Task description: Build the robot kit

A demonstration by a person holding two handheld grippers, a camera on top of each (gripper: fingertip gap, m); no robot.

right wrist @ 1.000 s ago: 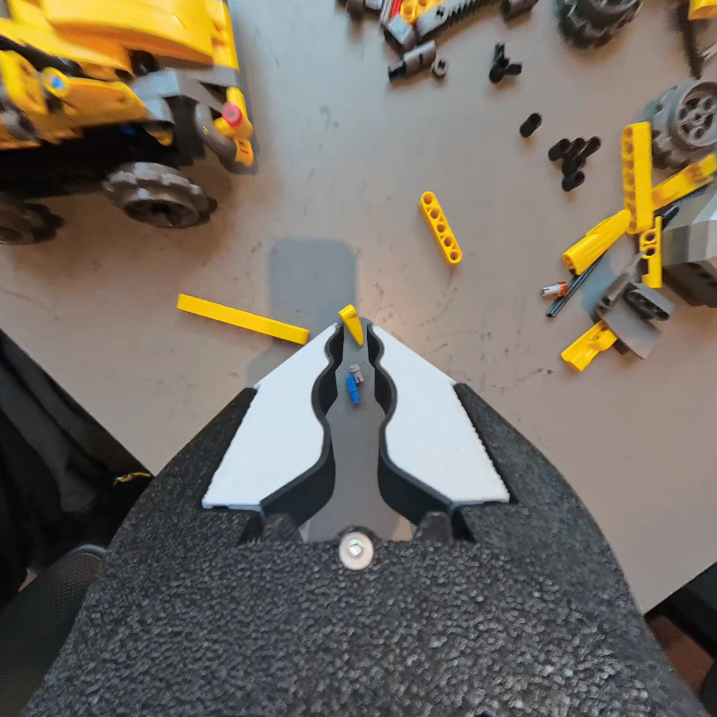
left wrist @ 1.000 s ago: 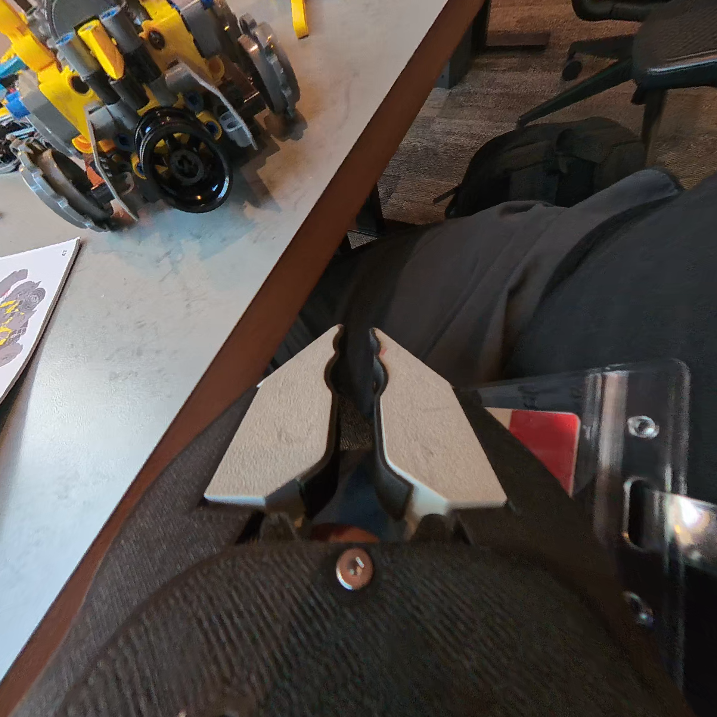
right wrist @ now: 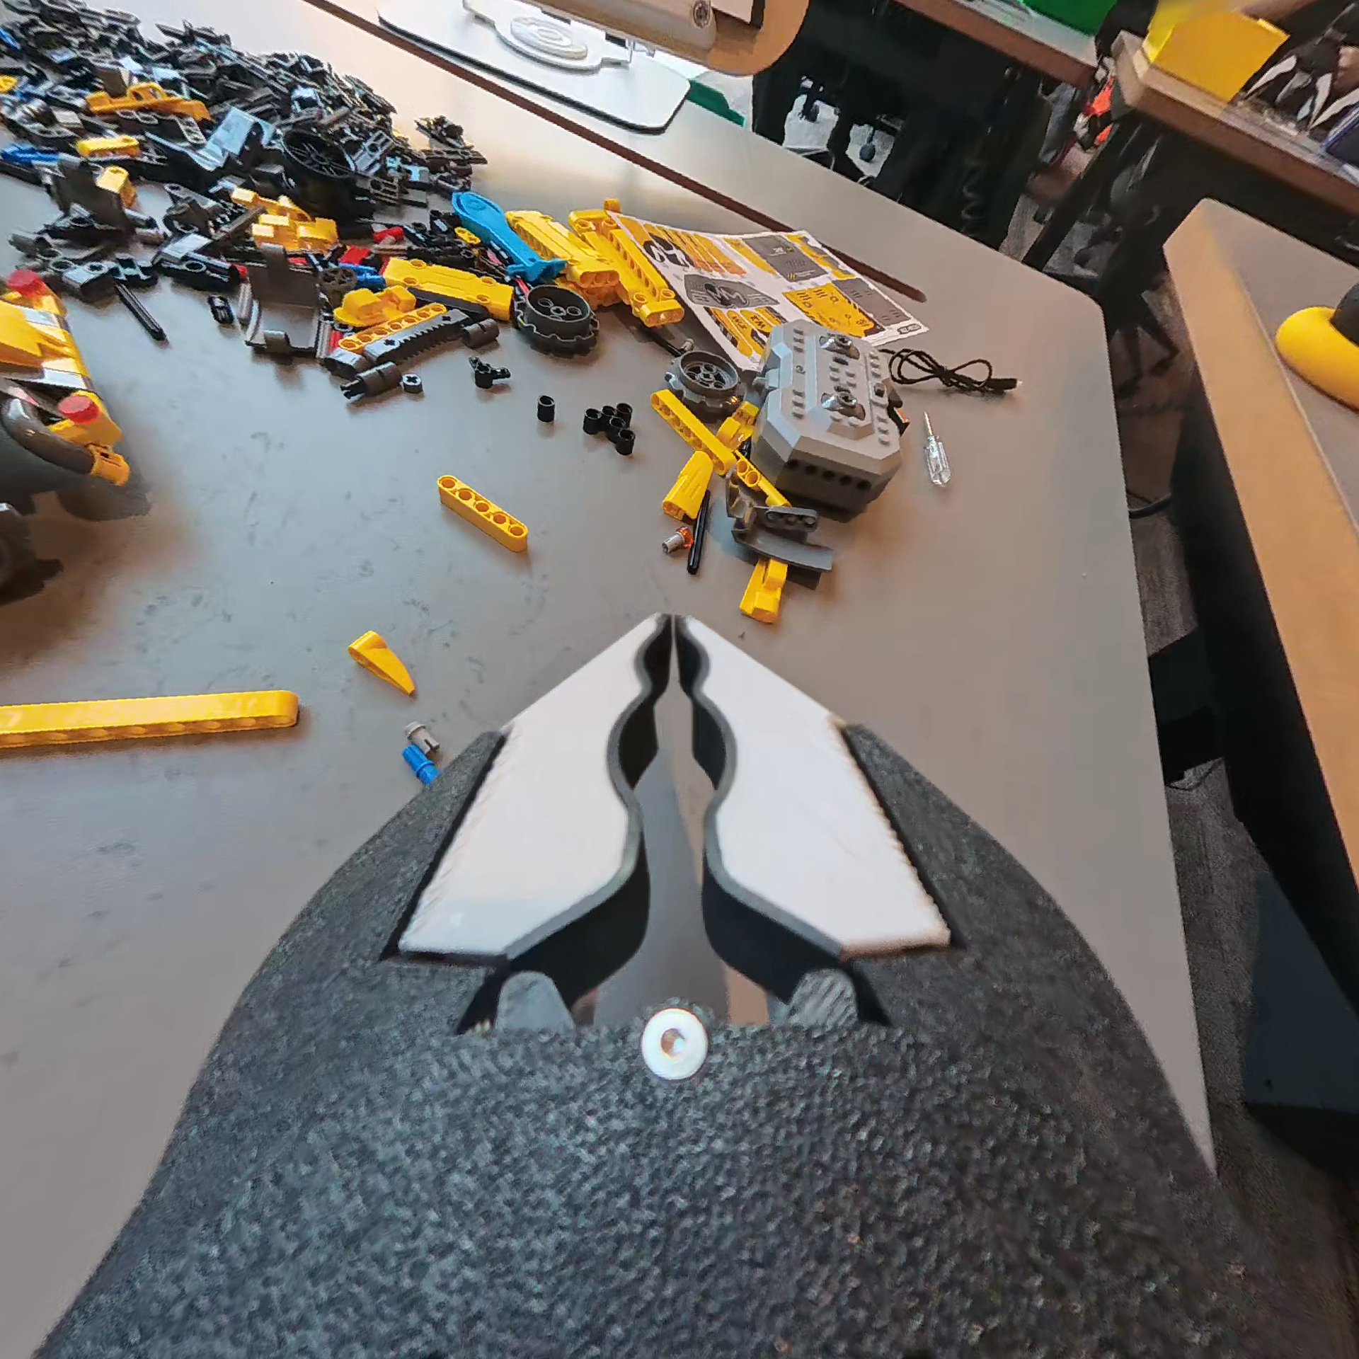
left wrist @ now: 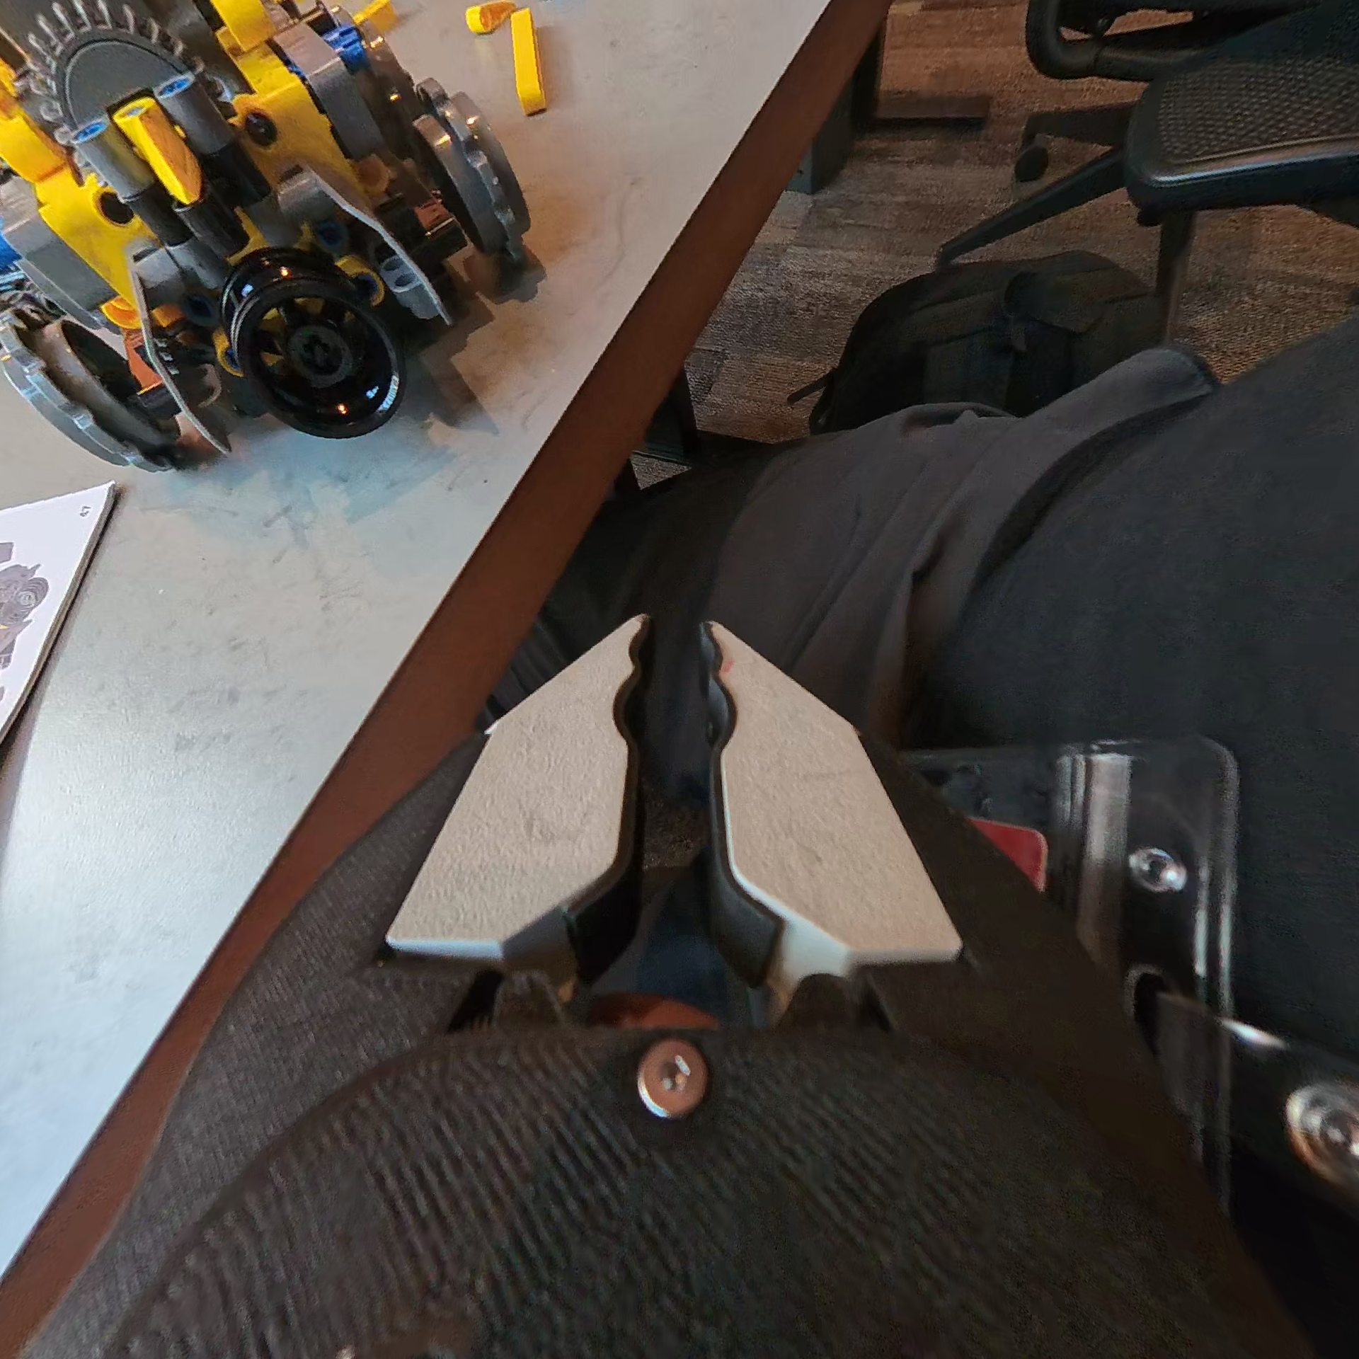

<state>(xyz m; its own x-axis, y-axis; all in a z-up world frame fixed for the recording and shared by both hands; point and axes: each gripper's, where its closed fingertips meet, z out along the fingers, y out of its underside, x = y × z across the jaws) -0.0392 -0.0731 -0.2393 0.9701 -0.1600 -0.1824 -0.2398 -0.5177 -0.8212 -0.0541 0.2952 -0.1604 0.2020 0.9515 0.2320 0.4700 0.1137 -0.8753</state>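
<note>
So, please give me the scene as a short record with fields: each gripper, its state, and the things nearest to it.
left gripper: slightly open, empty, off the table edge, over a person's lap
right gripper: shut, empty, above the table
nearest to right: yellow wedge piece, blue pin, long yellow beam
nearest to left: yellow model vehicle

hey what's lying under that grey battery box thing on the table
The grey box rests partly on yellow beams and a dark grey piece poking out at its near side. Whatever lies beneath its middle is covered.
</note>
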